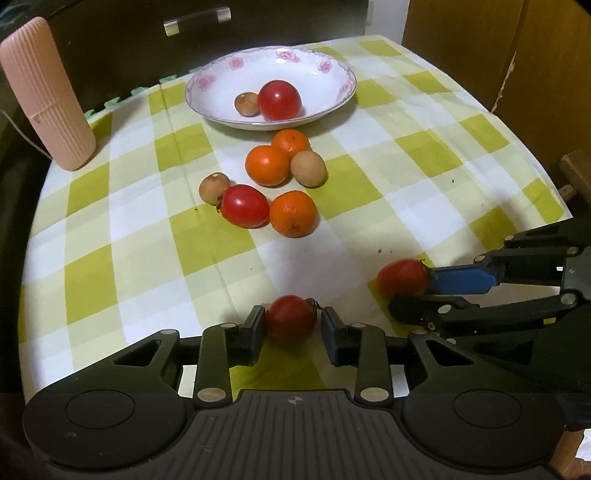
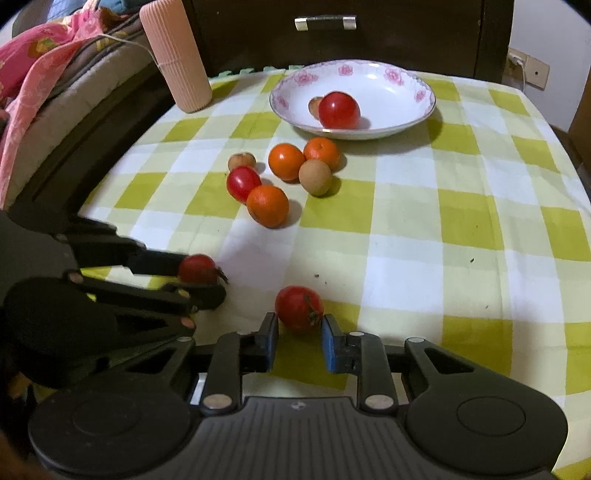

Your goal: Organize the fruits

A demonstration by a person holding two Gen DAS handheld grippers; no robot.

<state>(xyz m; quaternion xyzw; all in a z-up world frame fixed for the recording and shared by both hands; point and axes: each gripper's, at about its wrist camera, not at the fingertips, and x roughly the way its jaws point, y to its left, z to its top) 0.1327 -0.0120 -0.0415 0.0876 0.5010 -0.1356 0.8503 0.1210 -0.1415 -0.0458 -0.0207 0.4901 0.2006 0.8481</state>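
My left gripper (image 1: 292,321) is shut on a red tomato (image 1: 291,318) just above the checked tablecloth (image 1: 424,177). To its right, my right gripper (image 1: 410,291) is shut on a second tomato (image 1: 402,277). The right wrist view shows that tomato (image 2: 299,308) between the right gripper (image 2: 299,325) pads, and the left gripper (image 2: 201,278) holding its tomato (image 2: 197,268). A flowered white bowl (image 1: 343,70) at the back holds a tomato (image 1: 279,99) and a small brown fruit (image 1: 245,103). In front of it lie three oranges (image 1: 267,164), a tomato (image 1: 243,205) and two brown fruits (image 1: 308,168).
A pink ribbed cylinder (image 1: 44,96) stands at the table's back left corner. A dark cabinet with a metal handle (image 2: 325,22) is behind the table. Bedding (image 2: 40,55) lies off the left edge, and wooden furniture (image 1: 498,44) is at the right.
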